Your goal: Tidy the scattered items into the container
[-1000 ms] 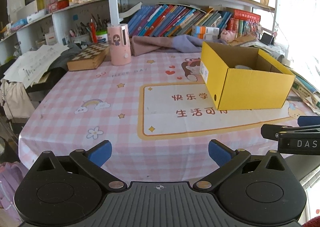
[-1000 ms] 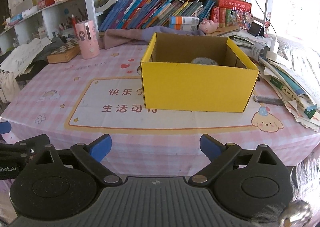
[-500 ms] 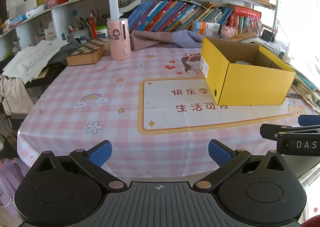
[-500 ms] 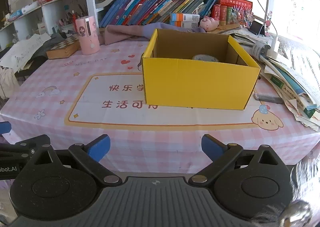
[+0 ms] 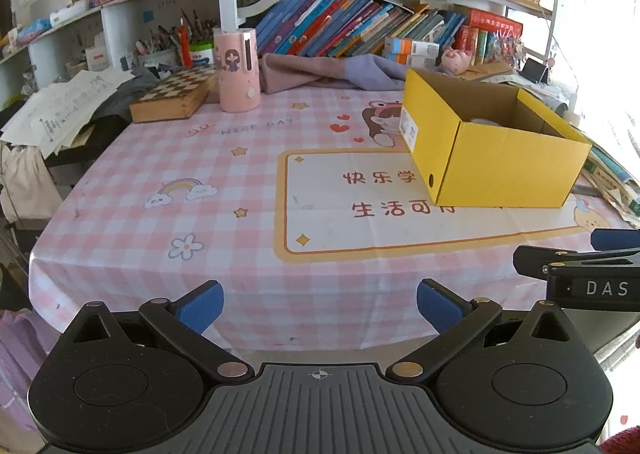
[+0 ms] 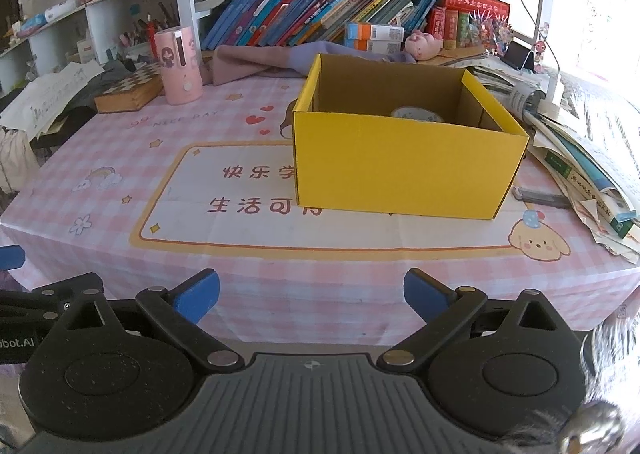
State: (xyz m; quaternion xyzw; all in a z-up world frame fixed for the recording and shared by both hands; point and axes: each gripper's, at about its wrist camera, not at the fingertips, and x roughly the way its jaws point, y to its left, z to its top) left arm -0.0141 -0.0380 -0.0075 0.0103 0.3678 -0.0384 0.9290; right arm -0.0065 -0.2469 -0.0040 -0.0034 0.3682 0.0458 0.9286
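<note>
The blue-padded fingers [image 5: 202, 304] of the left gripper [image 5: 320, 306] are standing spread wide with nothing between them, and the fingers [image 6: 198, 294] of the right gripper [image 6: 312, 294] are spread just as wide and are also holding nothing. Both grippers are hanging level just off the near edge of the table [image 5: 256, 286], pointing across it, with the right gripper showing at the right edge of the left wrist view, side by side with the left one. The yellow box [image 6: 404, 170] is sitting open on the right half of the table, directly ahead of the right gripper and ahead to the right of the left one. Inside it, only the top of 1 pale round item [image 6: 416, 114] is showing over the front wall, and what it is cannot be made out; the rest of the box floor is hidden. The table is wearing a pink checked cloth [image 5: 140, 174] with a white printed panel. At the far side, a purple cloth [image 5: 332, 72] is lying bunched below a shelf of books [image 5: 360, 26], a chessboard box [image 5: 172, 96] is resting beside a pink cylindrical holder [image 5: 238, 70], and a heap of books and papers [image 6: 588, 158] is crowding the right edge, with a small dark flat object [image 6: 540, 198] lying just beside the box.
</note>
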